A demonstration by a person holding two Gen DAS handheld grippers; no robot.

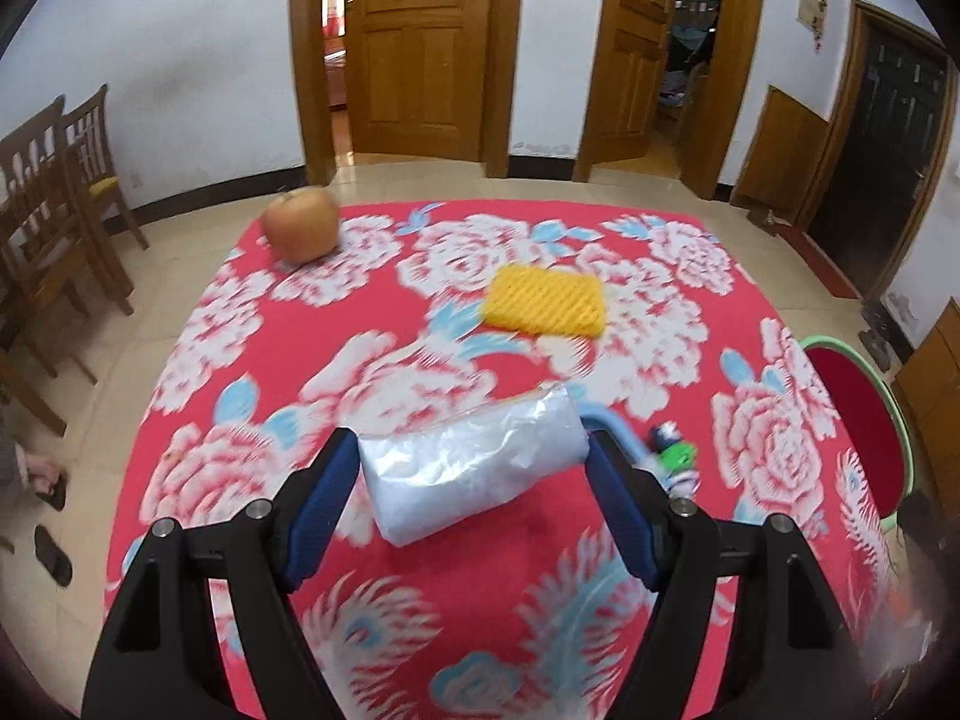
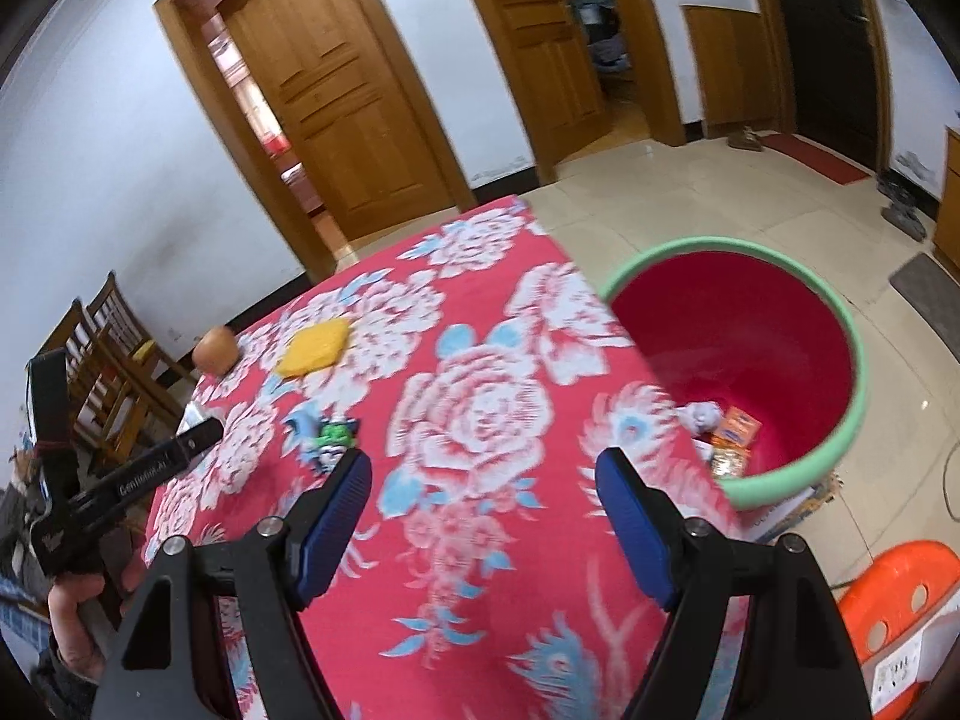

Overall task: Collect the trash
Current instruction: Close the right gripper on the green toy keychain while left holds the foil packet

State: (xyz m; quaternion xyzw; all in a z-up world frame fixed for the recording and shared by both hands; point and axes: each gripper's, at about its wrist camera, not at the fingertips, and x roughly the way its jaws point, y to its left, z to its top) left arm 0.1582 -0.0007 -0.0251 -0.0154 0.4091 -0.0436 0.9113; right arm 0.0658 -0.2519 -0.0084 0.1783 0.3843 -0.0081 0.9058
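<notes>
In the left wrist view my left gripper (image 1: 471,465) holds a crumpled clear plastic bag (image 1: 474,462) between its blue pads, just above the red floral tablecloth (image 1: 480,600). A small green and blue wrapper (image 1: 672,459) lies right of it; it also shows in the right wrist view (image 2: 327,438). My right gripper (image 2: 483,474) is open and empty above the table's right part. The red bin with a green rim (image 2: 852,372) stands on the floor right of the table and holds a crumpled paper (image 2: 702,417) and orange packets (image 2: 738,429). The left gripper's body (image 2: 120,483) shows at the left.
An apple (image 1: 302,225) sits at the table's far left corner and a yellow sponge (image 1: 545,299) near the far middle. Wooden chairs (image 1: 54,180) stand left of the table. An orange plastic stool (image 2: 894,594) stands at the near right. Wooden doors are behind.
</notes>
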